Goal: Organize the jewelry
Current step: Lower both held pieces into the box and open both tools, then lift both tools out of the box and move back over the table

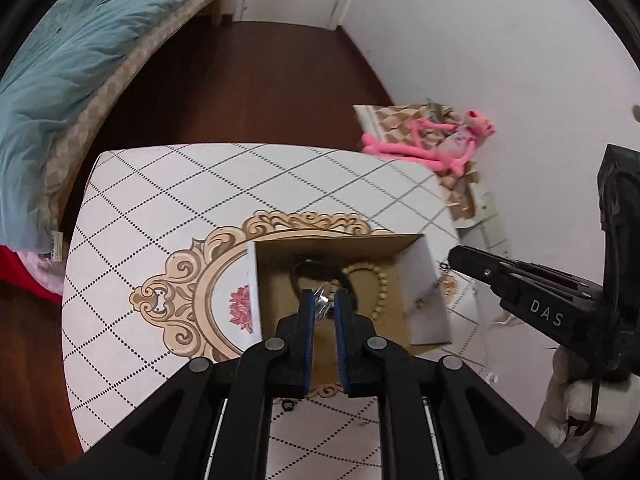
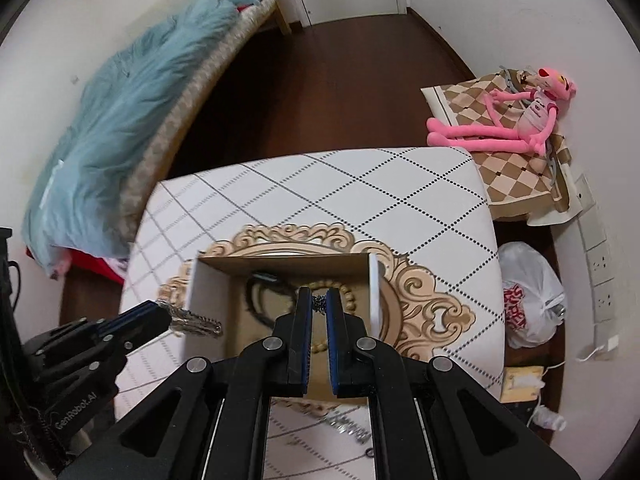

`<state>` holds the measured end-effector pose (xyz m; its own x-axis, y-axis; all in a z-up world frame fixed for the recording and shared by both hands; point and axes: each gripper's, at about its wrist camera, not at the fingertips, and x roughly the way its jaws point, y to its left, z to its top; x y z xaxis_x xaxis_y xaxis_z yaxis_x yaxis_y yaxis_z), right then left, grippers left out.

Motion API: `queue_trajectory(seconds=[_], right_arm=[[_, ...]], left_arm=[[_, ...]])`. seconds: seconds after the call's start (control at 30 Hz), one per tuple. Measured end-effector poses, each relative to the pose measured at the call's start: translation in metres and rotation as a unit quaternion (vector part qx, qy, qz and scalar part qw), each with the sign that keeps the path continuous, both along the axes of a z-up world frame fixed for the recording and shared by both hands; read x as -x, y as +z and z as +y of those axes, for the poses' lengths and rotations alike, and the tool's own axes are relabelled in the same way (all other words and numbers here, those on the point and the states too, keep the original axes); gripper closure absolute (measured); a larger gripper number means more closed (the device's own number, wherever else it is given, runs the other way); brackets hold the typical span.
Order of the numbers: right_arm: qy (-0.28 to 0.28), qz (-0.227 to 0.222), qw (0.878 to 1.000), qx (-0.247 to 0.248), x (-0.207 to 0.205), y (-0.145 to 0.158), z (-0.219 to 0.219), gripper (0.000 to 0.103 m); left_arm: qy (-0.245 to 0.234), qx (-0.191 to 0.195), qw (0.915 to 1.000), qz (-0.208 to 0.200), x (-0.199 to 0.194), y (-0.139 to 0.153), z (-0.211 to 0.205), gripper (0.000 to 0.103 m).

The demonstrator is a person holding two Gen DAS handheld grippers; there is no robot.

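Necklace [image 2: 196, 322] (silver, jaws clamped) points lengthwise toward box [image 2: 280, 266].

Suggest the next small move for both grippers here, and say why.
Probably lower and open over the cardboard box. The left gripper pinches a silvery piece, the right gripper a dark chain, both above the box holding a bead bracelet.

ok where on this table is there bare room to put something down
Bare: the far strip of the table beyond the cardboard box, and the side toward the bed. Crowded: inside the box, and the near edge with loose jewelry.
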<state>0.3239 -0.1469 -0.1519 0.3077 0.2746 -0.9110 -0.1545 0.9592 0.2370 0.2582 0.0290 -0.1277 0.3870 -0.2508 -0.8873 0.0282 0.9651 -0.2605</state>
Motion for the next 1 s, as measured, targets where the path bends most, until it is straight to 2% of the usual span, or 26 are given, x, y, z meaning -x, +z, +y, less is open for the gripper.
queue_trajectory(seconds=[0.07,0.13,0.17,0.2,0.27,0.37,0.43,0.5,0.53,0.57,0.67,0.7,0.73,0.77,0.8,1.0], right_arm=[[-0.001,0.007,1.0,0.007,-0.006,-0.007,-0.001,0.096],[-0.001,0.01,1.0,0.015,-0.011,-0.012,0.0,0.096],[0.0,0.012,1.0,0.016,-0.013,-0.014,0.001,0.096],[0.001,0.014,1.0,0.02,-0.015,-0.016,0.002,0.096],[0.005,0.021,0.999,0.03,-0.018,-0.021,0.004,0.096],[0.015,0.042,0.998,0.047,-0.018,-0.029,0.007,0.095],[0.022,0.053,0.997,0.06,-0.014,-0.032,0.008,0.088],[0.024,0.058,0.995,0.074,-0.009,-0.032,0.008,0.053],[0.023,0.055,0.995,0.075,-0.007,-0.031,0.007,0.045],[0.021,0.05,0.996,0.075,-0.004,-0.028,0.006,0.04],[0.017,0.038,0.996,0.084,0.004,-0.022,0.003,0.039],[0.014,0.034,0.996,0.086,0.008,-0.02,0.001,0.036],[0.011,0.032,0.996,0.088,0.011,-0.02,0.0,0.03],[0.008,0.03,0.995,0.091,0.014,-0.02,0.0,0.015],[0.006,0.027,0.995,0.095,0.019,-0.021,-0.001,0.007],[-0.005,0.027,0.993,0.114,0.042,-0.034,-0.002,0.007]], left_arm=[[0.006,-0.018,0.9998,0.001,-0.004,-0.003,0.0,0.093],[0.009,-0.038,0.9993,-0.002,-0.007,-0.003,-0.001,0.087],[0.01,-0.048,0.9988,-0.003,-0.009,-0.004,-0.001,0.074],[0.013,-0.059,0.9982,-0.003,-0.011,-0.004,-0.001,0.05],[0.022,-0.074,0.997,-0.006,-0.013,-0.005,0.001,0.029],[0.032,-0.082,0.9961,-0.008,-0.013,-0.005,0.007,0.029],[0.04,-0.092,0.9949,-0.008,-0.012,-0.005,0.009,0.026],[0.045,-0.1,0.9939,-0.009,-0.01,-0.006,0.012,0.011],[0.048,-0.101,0.9937,-0.012,-0.008,-0.006,0.014,0.01],[0.052,-0.105,0.993,-0.015,-0.005,-0.005,0.016,0.01],[0.061,-0.112,0.9915,-0.023,0.003,-0.003,0.02,0.009],[0.063,-0.115,0.991,-0.025,0.005,-0.003,0.02,0.006],[0.067,-0.122,0.9899,-0.026,0.008,-0.003,0.021,0.001],[0.069,-0.13,0.9887,-0.028,0.011,-0.003,0.021,0.0],[0.068,-0.135,0.9879,-0.031,0.015,-0.003,0.021,0.0],[0.065,-0.153,0.9858,-0.028,0.029,-0.009,0.015,0.0]])
